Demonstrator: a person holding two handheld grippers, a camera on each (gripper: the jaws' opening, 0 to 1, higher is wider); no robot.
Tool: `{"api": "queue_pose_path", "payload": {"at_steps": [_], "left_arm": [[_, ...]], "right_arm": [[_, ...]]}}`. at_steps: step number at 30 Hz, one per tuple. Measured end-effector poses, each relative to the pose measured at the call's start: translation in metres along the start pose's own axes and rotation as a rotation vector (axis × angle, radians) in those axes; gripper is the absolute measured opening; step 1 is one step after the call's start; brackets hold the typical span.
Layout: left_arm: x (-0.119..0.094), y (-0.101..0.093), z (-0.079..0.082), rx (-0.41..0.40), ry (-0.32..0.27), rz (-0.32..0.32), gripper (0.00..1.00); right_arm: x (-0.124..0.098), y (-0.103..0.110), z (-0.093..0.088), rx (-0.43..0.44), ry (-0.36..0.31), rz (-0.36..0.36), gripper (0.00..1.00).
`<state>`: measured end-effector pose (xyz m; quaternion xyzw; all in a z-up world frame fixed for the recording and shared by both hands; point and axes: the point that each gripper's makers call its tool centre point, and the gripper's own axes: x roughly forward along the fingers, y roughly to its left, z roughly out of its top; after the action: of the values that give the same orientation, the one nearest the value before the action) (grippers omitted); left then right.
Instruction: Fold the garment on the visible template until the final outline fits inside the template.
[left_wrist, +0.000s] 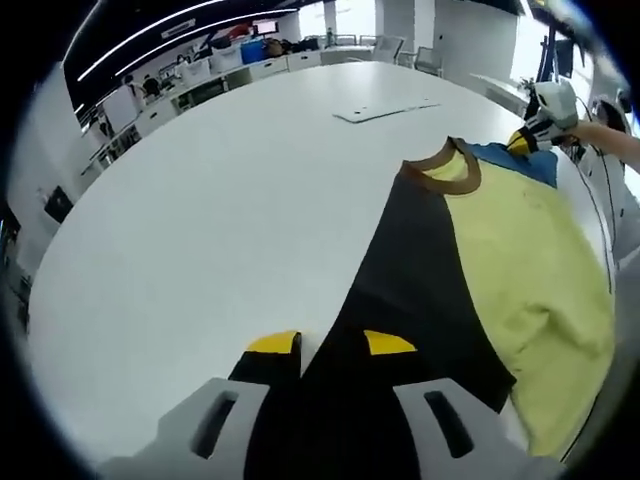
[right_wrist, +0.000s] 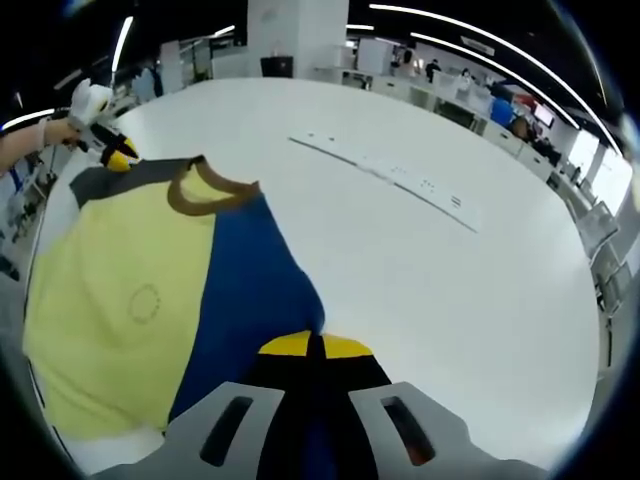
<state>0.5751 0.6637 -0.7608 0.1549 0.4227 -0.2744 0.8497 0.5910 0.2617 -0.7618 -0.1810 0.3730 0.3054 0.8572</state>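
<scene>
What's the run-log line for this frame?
left claw: shut on shirt's black sleeve | right claw: shut on blue sleeve | shirt: on white table | template: bare

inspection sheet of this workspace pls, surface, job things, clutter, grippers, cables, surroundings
surface: large white table, mostly bare
job's things: garment in yellow, black and blue with a brown collar, spread out unfolded; flat white template sheet lying apart from it
clutter: nothing seen
grippers: left gripper shut on the garment's black part; right gripper shut on its blue part
cables: nothing seen
surroundings: office with desks and ceiling strip lights
</scene>
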Motion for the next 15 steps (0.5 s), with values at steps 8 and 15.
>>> {"api": "queue_pose_path", "payload": {"at_steps": [8,15], "left_arm": [[0.0001,-0.0034,-0.0012,-0.028,-0.013,-0.020,0.16],[0.0008,-0.0094,-0.0012,-0.025,-0.016,-0.038,0.09]], "right_arm": [[-0.0003,0.0003,-0.0001,-0.008,0.004,-0.001,0.02],[-0.0004,0.0004,-0.0004,0.002,0.005,0.002,0.02]]}}
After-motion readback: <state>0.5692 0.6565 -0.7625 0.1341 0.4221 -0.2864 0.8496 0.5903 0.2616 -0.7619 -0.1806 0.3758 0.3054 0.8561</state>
